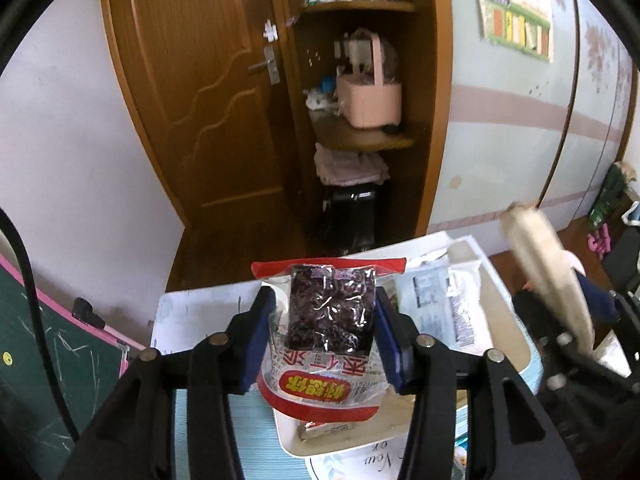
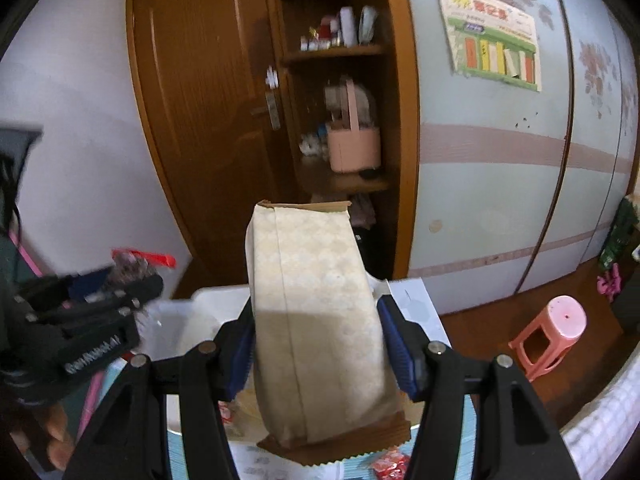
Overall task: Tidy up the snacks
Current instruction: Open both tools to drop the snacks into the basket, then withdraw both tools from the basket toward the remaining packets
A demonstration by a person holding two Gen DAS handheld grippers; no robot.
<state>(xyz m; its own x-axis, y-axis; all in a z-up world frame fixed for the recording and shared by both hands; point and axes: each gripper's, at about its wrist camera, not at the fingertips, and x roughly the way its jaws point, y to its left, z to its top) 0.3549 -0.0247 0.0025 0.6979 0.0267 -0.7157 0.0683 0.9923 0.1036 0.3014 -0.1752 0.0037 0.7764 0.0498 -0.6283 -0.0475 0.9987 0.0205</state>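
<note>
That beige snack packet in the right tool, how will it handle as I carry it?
The beige snack packet looks puffy and light, so probably crushable. It's pinched at mid-length between the right tool, so the crimped ends may sag. The film may slip.

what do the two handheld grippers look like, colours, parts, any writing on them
Both the left gripper and the right gripper are matte black frames of angular linkage bars joined by round silver pins. Each ends in two fingers faced with dark blue pads. Seen from the right wrist camera, the left gripper's side carries small white lettering, too blurred to read surely. A black cable loops past at the left edge.
</note>
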